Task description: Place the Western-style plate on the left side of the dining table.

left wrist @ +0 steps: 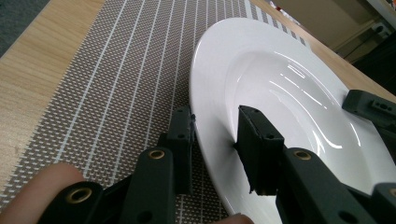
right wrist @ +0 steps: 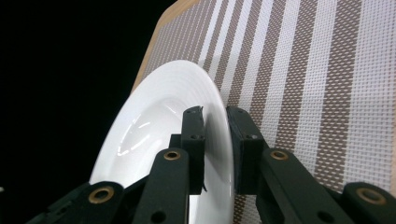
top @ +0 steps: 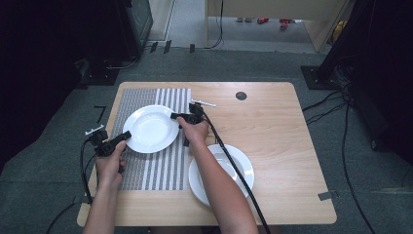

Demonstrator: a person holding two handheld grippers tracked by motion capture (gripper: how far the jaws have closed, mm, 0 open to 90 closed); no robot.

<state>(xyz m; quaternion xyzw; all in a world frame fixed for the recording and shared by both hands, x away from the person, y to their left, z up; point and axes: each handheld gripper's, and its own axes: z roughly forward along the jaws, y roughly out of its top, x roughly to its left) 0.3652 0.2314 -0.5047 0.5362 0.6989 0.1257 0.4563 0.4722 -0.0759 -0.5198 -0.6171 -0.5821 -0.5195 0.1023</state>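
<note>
A white plate (top: 151,128) is gripped at opposite edges by two hand-held grippers above a striped woven placemat (top: 151,168) on a wooden table (top: 277,141); the plate is round, glossy and deep-welled, with a broad flat rim and bright reflections running across its bowl.

The left gripper (top: 125,135) is seen at the plate's near-left edge; in the left gripper view its jaws straddle the rim (left wrist: 205,140), one below against the mat side and one above over the inner slope, with a visible gap left on the upper side, so whether the rim is fully pinched cannot be told.

The right gripper (top: 174,116) is held at the plate's far-right edge by a hand (top: 195,130); in the right gripper view its jaws are drawn nearly together on the rim (right wrist: 215,126), one pad on each face, and the plate is seen edge-on just ahead of them, with the brown-and-white stripes of the mat (right wrist: 303,93) spread beyond.

A second white plate (top: 243,165) is partly covered by the right forearm, behind the right gripper and beside the mat's edge; a black cable (top: 234,165) is trailed across it.
</note>
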